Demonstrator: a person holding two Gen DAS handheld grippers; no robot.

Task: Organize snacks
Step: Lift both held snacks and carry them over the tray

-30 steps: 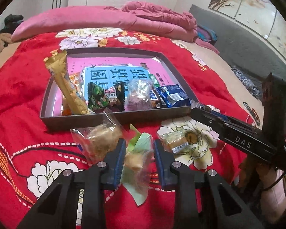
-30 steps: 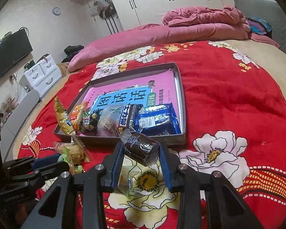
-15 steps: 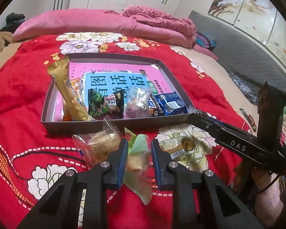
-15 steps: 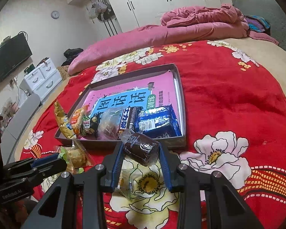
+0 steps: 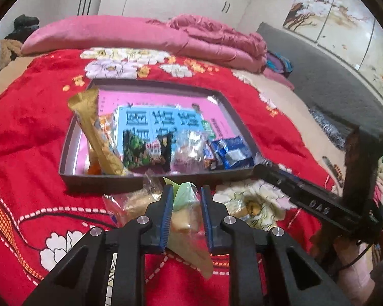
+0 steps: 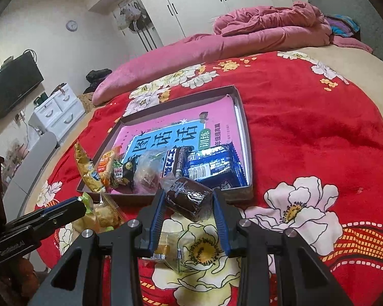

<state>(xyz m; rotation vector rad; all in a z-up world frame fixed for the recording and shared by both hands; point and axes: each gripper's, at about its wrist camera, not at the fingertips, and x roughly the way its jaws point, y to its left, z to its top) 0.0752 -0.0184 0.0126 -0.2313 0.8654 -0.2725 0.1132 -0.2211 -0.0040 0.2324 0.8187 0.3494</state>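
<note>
While both grippers hover near the tray's near wall:
Left gripper (image 5: 184,213): clenched on green-topped snack packet (image 5: 185,210) (lifted).
Right gripper (image 6: 189,205): grasping brown cake (image 6: 189,200).
Tray (image 6: 245,127): far; holds several other snacks.

A dark cake (image 6: 189,200) is clamped between the pads of the right gripper (image 6: 187,216), just near of the box (image 6: 242,193) on the red blanket (image 6: 306,140). Several snacks, a blue packet (image 6: 212,169) among them, are laid along the box's near end. The left gripper (image 6: 63,210) is seen at the left, closed on a green packet (image 6: 85,204).
</note>
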